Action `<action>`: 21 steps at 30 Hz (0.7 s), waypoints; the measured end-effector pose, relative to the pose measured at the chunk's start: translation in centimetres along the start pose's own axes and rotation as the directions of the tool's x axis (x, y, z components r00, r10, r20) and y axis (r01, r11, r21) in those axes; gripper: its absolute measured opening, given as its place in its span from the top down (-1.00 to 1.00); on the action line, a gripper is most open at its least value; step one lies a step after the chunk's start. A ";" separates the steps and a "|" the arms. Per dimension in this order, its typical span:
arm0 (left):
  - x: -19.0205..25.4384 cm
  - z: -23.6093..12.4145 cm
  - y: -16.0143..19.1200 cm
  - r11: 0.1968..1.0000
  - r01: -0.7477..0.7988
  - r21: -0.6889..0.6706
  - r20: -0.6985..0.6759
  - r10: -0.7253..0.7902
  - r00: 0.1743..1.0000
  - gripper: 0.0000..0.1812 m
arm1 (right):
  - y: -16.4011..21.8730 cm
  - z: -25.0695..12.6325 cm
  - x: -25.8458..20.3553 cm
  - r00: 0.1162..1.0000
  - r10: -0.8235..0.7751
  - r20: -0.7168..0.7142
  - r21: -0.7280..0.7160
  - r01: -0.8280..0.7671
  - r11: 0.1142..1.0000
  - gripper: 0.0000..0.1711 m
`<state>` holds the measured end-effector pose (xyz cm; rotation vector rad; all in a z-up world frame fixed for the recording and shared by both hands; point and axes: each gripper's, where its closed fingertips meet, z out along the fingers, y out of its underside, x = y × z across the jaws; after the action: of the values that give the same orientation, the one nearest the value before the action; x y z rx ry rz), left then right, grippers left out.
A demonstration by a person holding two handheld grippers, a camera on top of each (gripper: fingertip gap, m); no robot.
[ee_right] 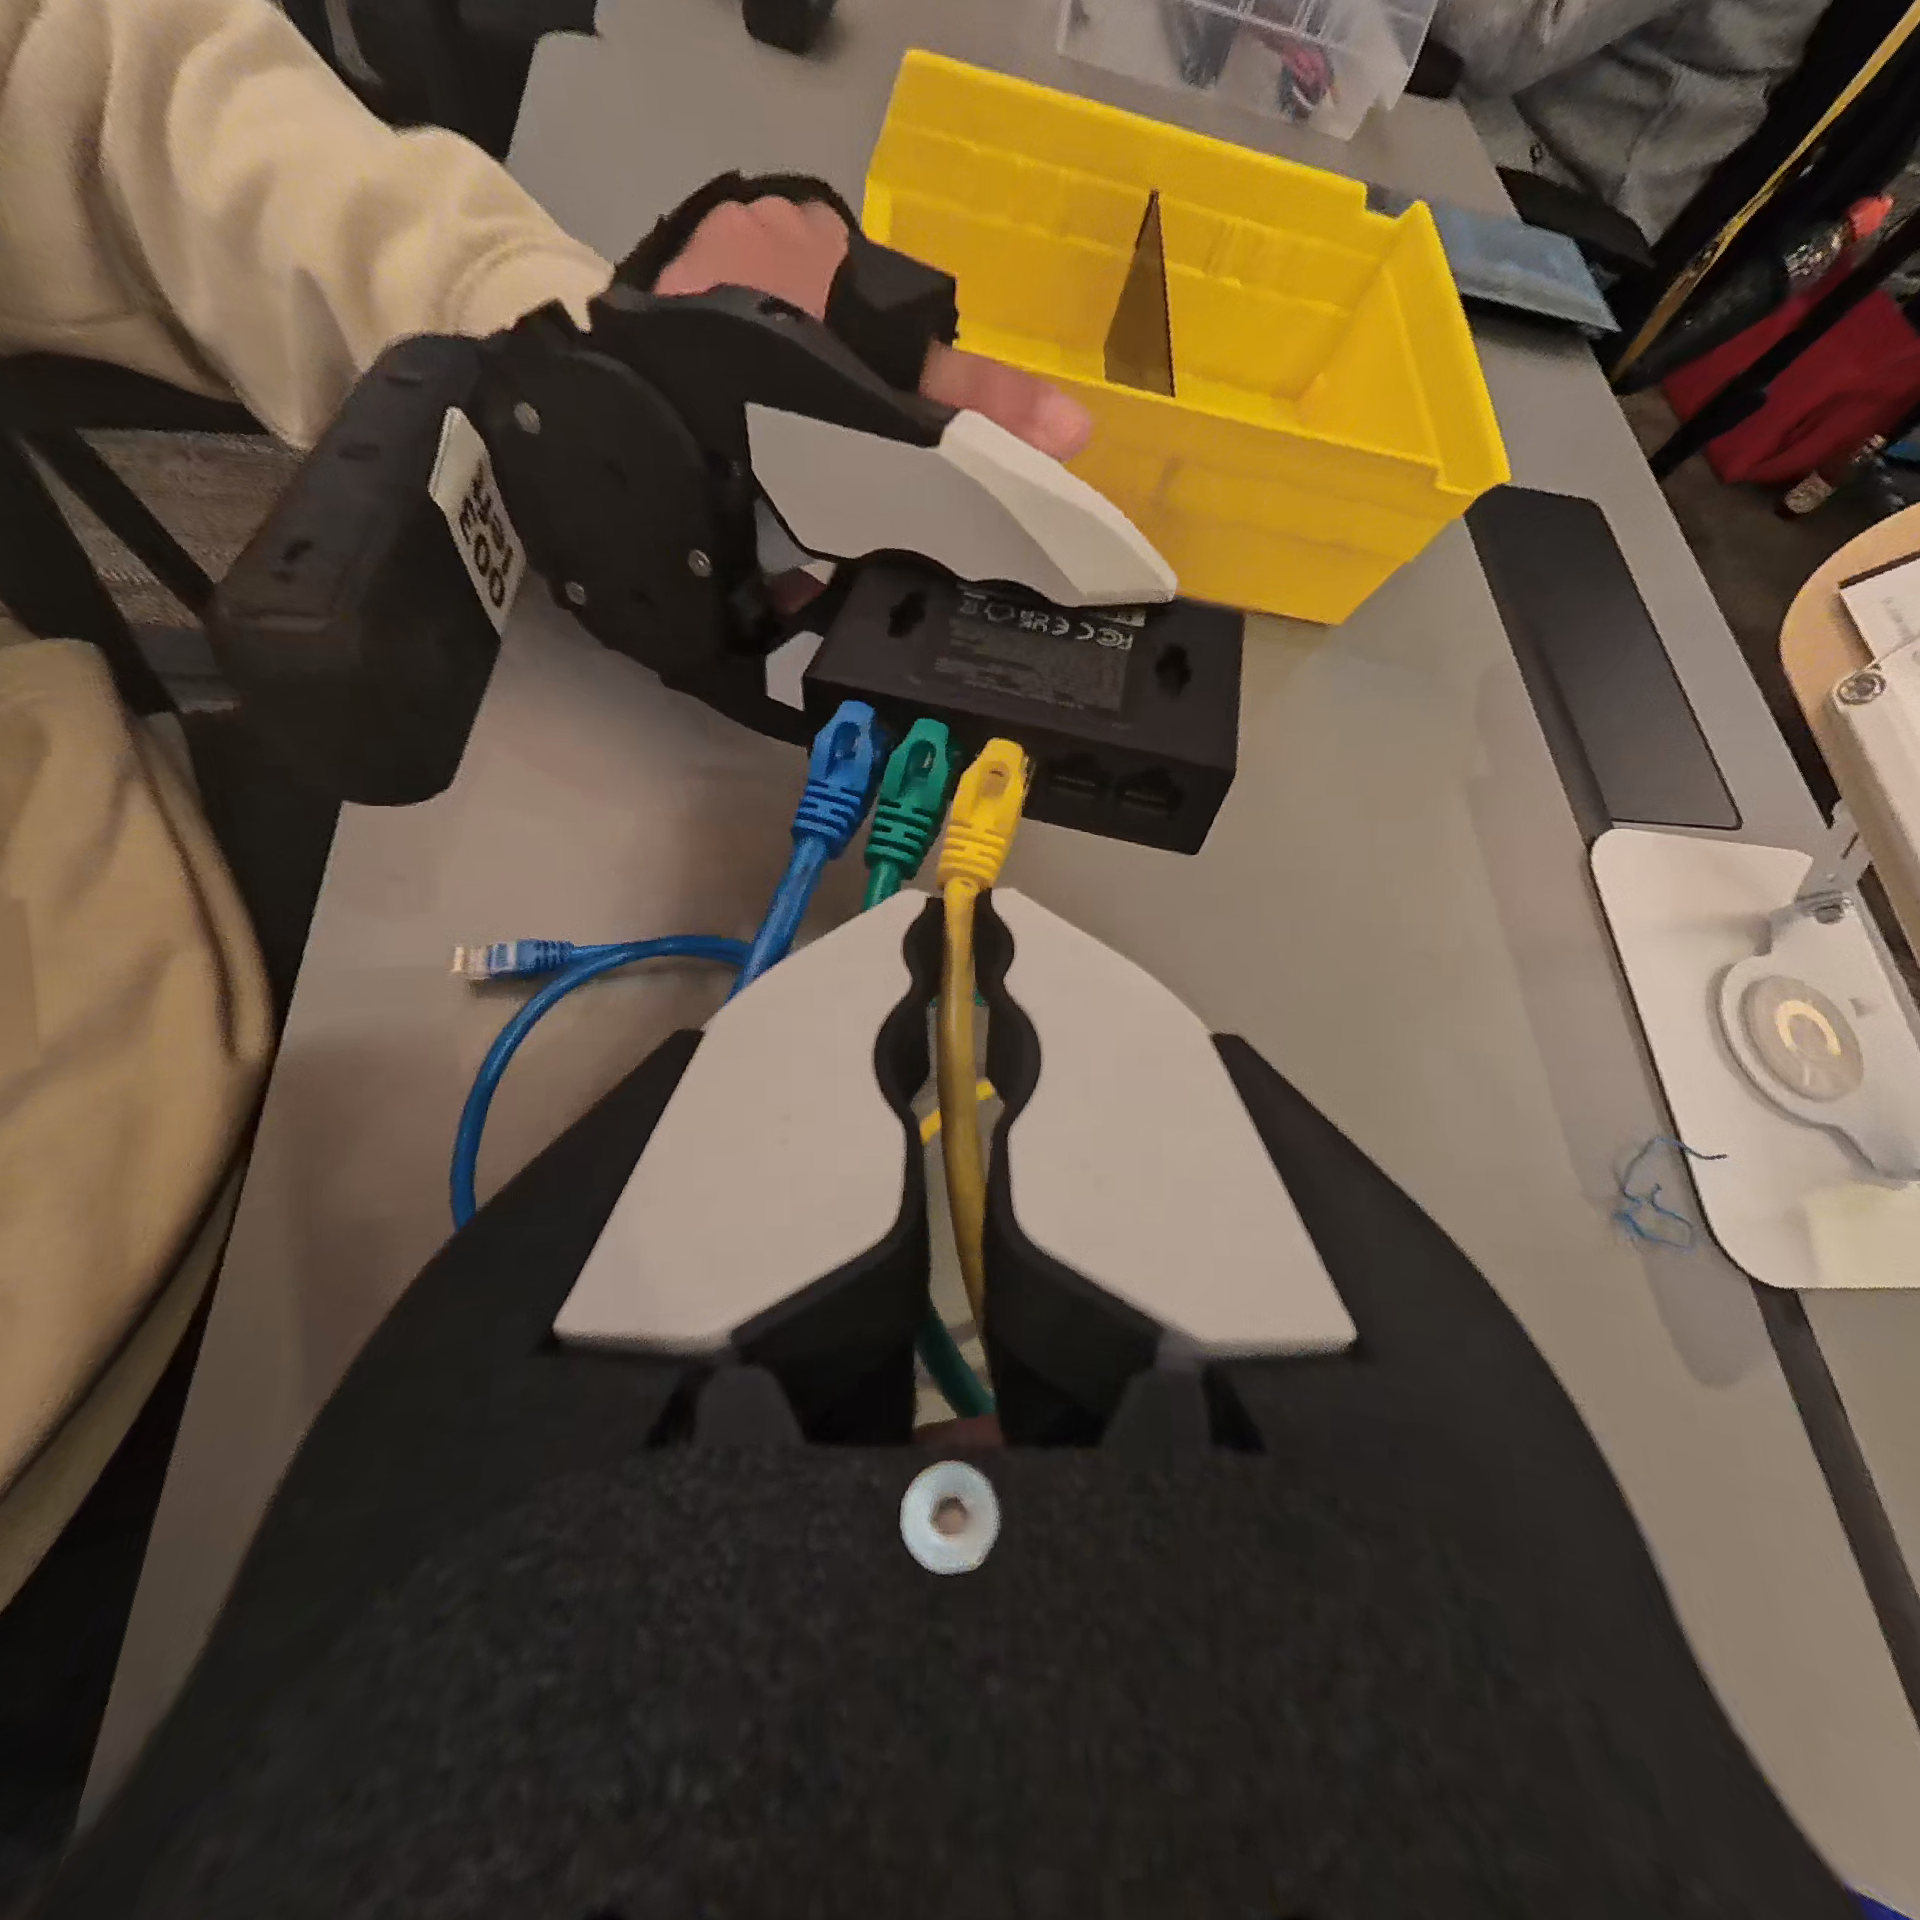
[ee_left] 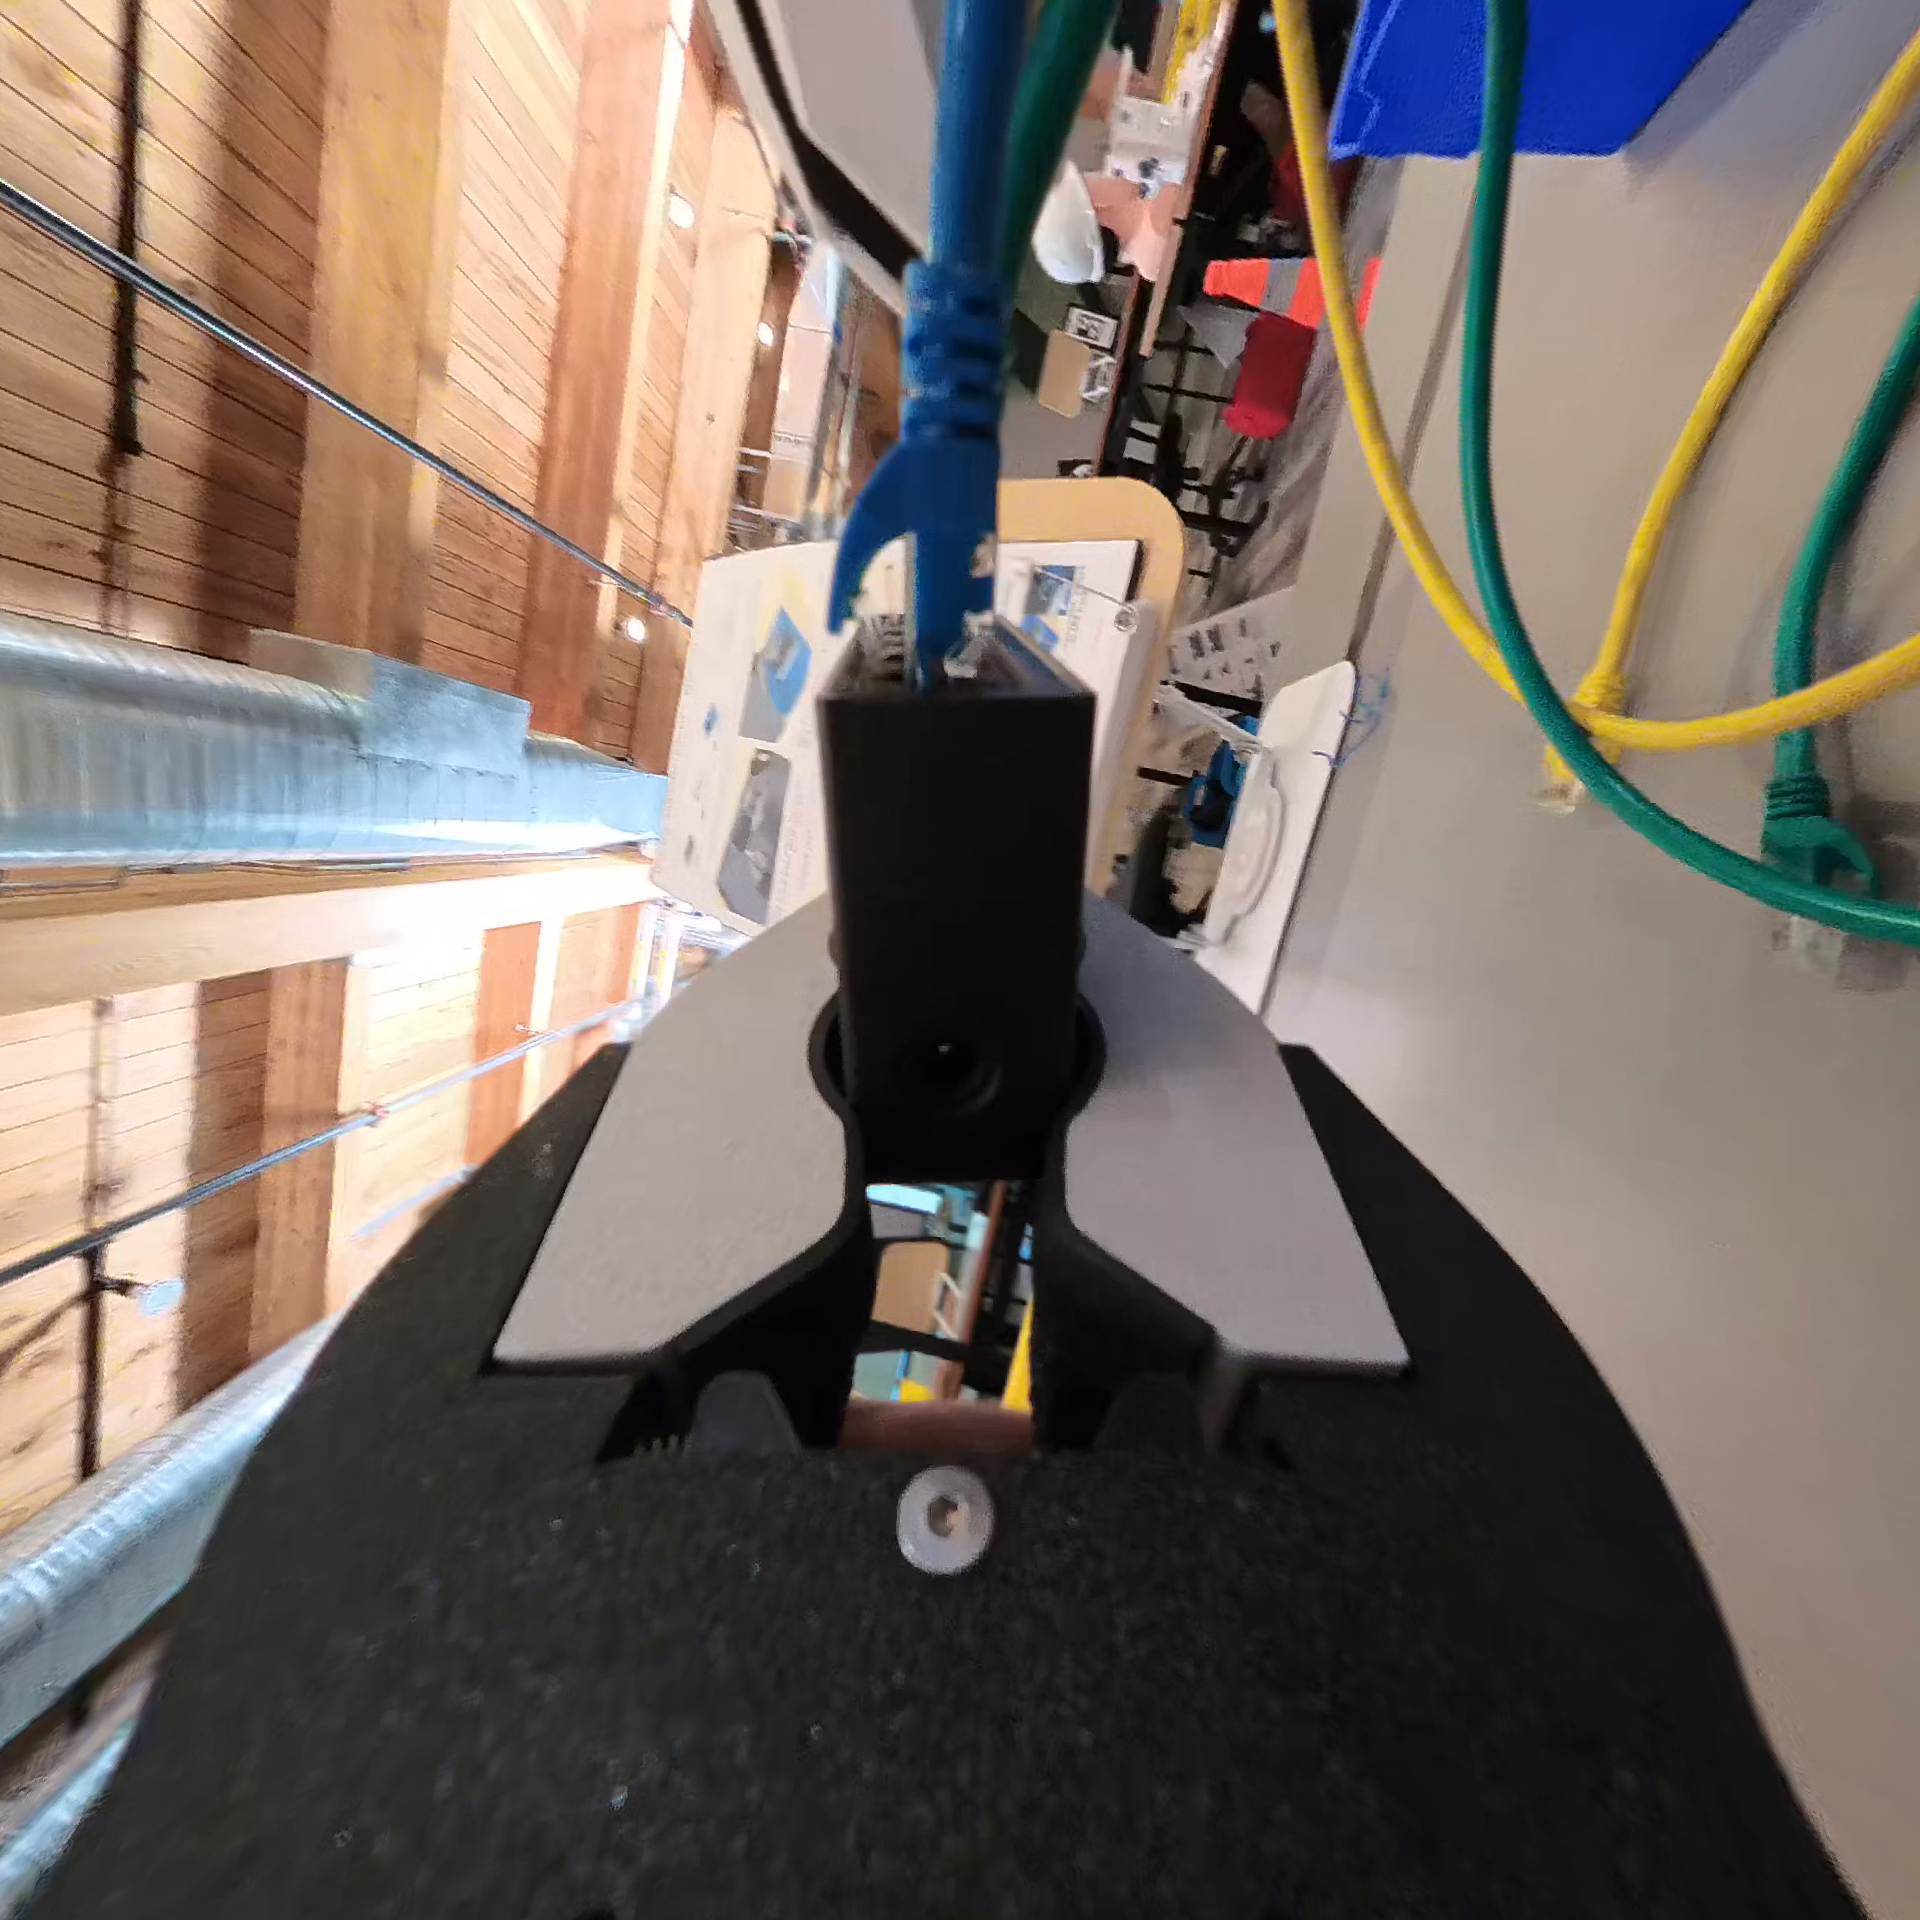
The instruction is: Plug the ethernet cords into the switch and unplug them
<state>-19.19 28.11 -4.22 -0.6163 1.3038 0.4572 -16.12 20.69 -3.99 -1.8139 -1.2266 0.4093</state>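
Observation:
In the right wrist view the black switch [ee_right: 1081, 675] is lifted over the grey table [ee_right: 1351, 935], underside up. My left gripper [ee_right: 1122, 623] is shut on its left end, with a grey finger [ee_right: 987, 499] on top. Blue [ee_right: 836, 774], green [ee_right: 909, 800] and yellow [ee_right: 982, 810] plugs sit in three ports side by side; two ports to their right are empty. My right gripper [ee_right: 958, 914] is shut on the yellow cord [ee_right: 966, 1091] just behind its plug. In the left wrist view my left gripper [ee_left: 956, 914] clamps the switch [ee_left: 956, 883], and the blue plug [ee_left: 940, 416] enters it.
A yellow bin [ee_right: 1351, 499] stands right behind the switch. The blue cord's free end [ee_right: 488, 956] lies at the left. The free yellow [ee_left: 1558, 795] and green [ee_left: 1808, 831] ends lie on the table. A white pad [ee_right: 1714, 1039] is at the right, and a blue bin [ee_left: 1507, 73] is nearby.

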 end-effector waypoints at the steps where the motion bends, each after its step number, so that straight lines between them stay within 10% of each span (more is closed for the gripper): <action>1: -0.4 0.0 -0.1 1.000 -0.019 0.013 0.029 0.019 0.999 0.65 | -0.2 -0.1 -0.1 1.000 0.007 0.006 0.020 -0.007 1.000 0.93; 21: -0.6 0.4 -1.0 0.998 -0.036 0.041 0.123 0.031 0.992 0.66 | -0.7 -0.5 1.4 0.999 -0.024 -0.038 0.069 0.026 0.997 0.94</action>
<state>-18.43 27.65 -3.41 -0.5226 1.2057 0.4855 -15.62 21.73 -2.86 -1.7378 -1.1943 0.3978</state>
